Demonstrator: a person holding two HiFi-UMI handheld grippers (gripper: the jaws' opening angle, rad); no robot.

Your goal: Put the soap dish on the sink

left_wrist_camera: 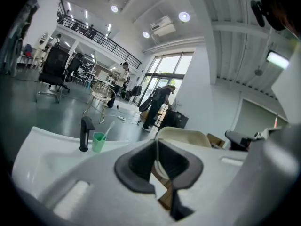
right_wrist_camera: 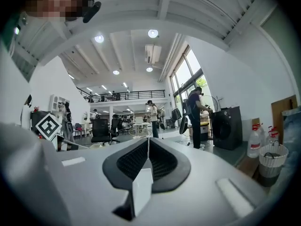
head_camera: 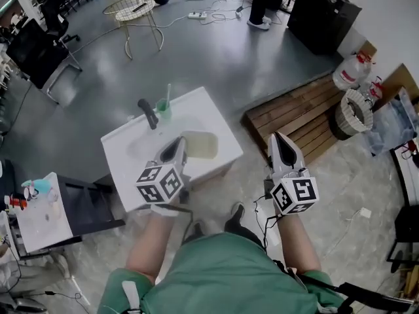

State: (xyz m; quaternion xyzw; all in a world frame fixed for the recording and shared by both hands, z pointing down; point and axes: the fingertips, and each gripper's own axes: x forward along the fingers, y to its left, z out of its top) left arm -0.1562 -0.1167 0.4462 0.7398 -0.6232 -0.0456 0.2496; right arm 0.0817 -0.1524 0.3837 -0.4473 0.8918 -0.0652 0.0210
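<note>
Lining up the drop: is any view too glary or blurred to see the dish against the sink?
Head view: even light, sharp, but the pale dish barely stands out from the white sink. Left gripper view: strong fisheye, dark corners; dish rim sharp, bright windows behind. Right gripper view: bright, equally warped.

Green top (head_camera: 216,273), white hand-held grippers (head_camera: 181,141) (head_camera: 277,137), black-and-white marker cubes (head_camera: 160,183) (head_camera: 296,196)

No legible text or numbers anywhere.
</note>
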